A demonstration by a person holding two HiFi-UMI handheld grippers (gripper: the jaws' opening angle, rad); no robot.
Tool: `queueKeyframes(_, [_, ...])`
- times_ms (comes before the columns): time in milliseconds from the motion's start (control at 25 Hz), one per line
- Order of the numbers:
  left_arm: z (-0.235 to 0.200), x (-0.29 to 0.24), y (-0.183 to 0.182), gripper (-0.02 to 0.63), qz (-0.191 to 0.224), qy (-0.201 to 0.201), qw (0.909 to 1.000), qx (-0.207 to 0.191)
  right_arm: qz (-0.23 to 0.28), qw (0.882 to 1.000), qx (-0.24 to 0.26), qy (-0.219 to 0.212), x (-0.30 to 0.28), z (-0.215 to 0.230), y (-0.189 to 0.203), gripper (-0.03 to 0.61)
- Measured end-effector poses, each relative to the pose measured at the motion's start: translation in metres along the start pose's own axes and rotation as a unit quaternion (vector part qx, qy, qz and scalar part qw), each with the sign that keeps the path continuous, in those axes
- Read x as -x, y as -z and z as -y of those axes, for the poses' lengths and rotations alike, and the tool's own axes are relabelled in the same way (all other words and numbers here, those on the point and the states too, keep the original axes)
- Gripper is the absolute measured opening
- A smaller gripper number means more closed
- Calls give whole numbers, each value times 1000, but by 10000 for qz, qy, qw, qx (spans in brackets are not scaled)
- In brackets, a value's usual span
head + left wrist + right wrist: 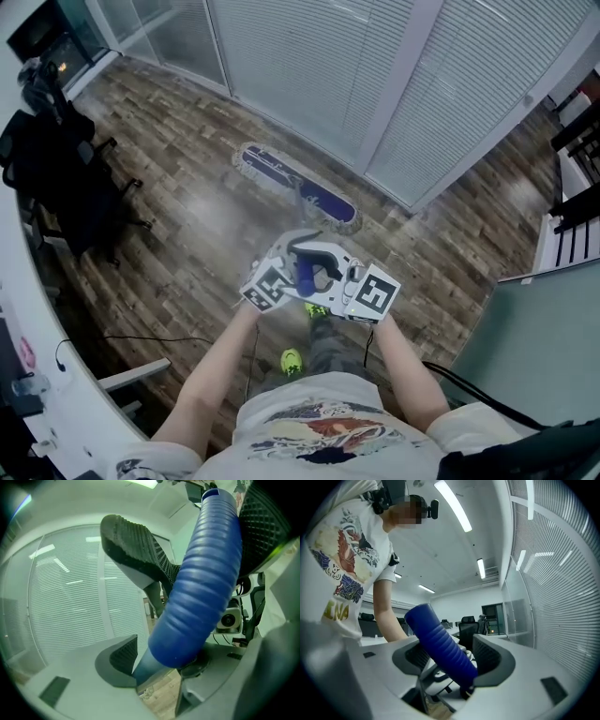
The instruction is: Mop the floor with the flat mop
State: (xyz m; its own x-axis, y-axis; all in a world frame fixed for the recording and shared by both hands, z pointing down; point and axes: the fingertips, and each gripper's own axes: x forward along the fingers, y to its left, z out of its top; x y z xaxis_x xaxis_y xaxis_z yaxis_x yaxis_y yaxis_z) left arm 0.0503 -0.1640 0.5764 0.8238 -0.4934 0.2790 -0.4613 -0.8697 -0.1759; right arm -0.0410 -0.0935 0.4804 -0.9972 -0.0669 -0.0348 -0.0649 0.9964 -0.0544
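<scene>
Left hand-held gripper [161,663] pinches the flat mop's pole just below its blue ribbed grip [201,573]. The right hand-held gripper [452,658] is clamped on that grip higher up, with the sleeve lying slantwise between its pads. The mop head [298,185] lies flat on the wood floor [178,216], ahead of the person and near the blind-covered glass wall [319,66].

The mop looks light, with a long, stiff pole. The ribbed sleeve should resist slipping, while the flat head will likely drag against the boards. The sleeve and the pole beneath it seem the best places to hold, for leverage.

Both forearms reach forward and converge, so the two grippers meet close together around the handle in front of the body.
</scene>
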Motion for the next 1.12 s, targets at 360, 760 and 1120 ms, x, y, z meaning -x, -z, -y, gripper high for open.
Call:
queueKeyframes(360, [149,131,5,186,-62,-280,9991,304,459,9978,336,-352,-28,-200,-21,258])
queueKeyframes(760, [143,160,-7,175,94,-528,9978,401,316,9963,369,-708,-47,-220,-22,256])
queueKeyframes(1120, [74,125,6,170,146,-673,9961,557,-109,9935,557,-990,-50,-150,-2,249])
